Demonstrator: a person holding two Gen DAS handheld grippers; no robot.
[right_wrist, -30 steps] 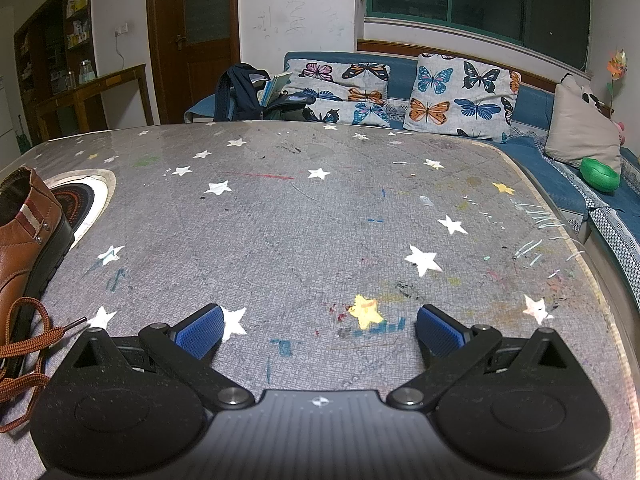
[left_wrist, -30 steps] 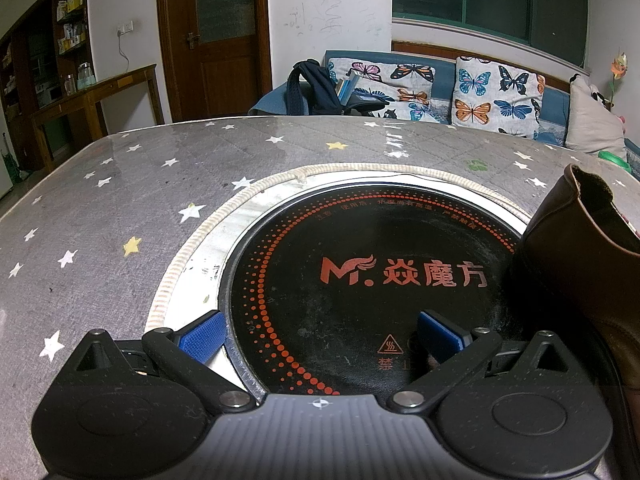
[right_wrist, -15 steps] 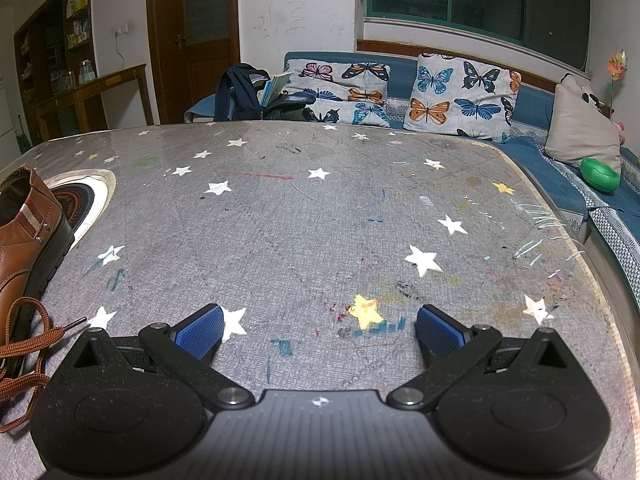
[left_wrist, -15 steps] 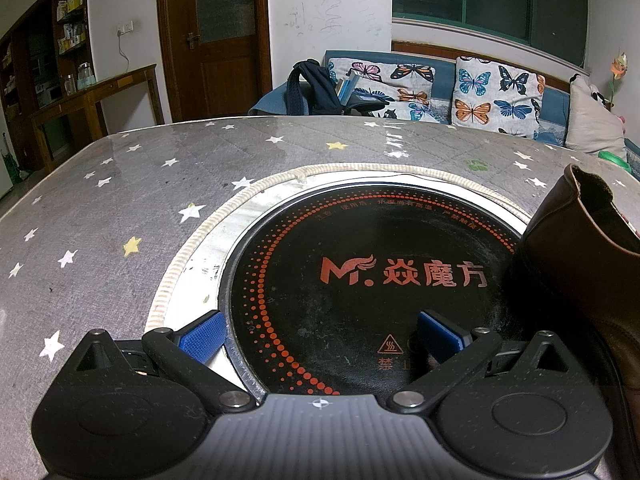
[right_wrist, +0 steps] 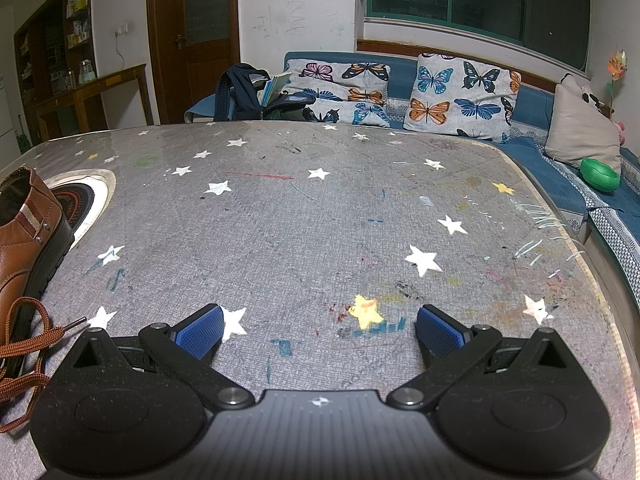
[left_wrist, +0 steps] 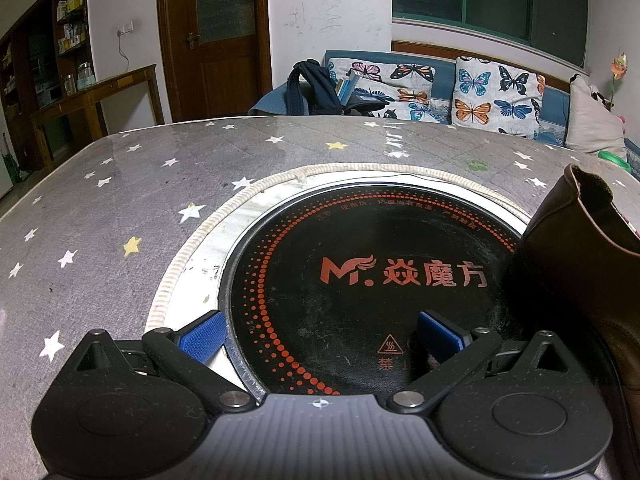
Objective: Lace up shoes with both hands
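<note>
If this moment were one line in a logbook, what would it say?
left claw: open, empty, over cooktop | right claw: open, empty, over table | shoe: between them | lace: loose, untouched

Nothing has visibly changed across the last second in either wrist view. The left gripper (left_wrist: 322, 336) has not moved against the round black induction cooktop (left_wrist: 372, 280), and its blue pads are spread as wide as before. The right gripper (right_wrist: 320, 330) is equally unmoved and equally wide above the yellow star (right_wrist: 366, 312) on the table cover. The brown leather shoe (right_wrist: 24, 240) and its orange lace (right_wrist: 28, 344) lie exactly as they did.
</note>
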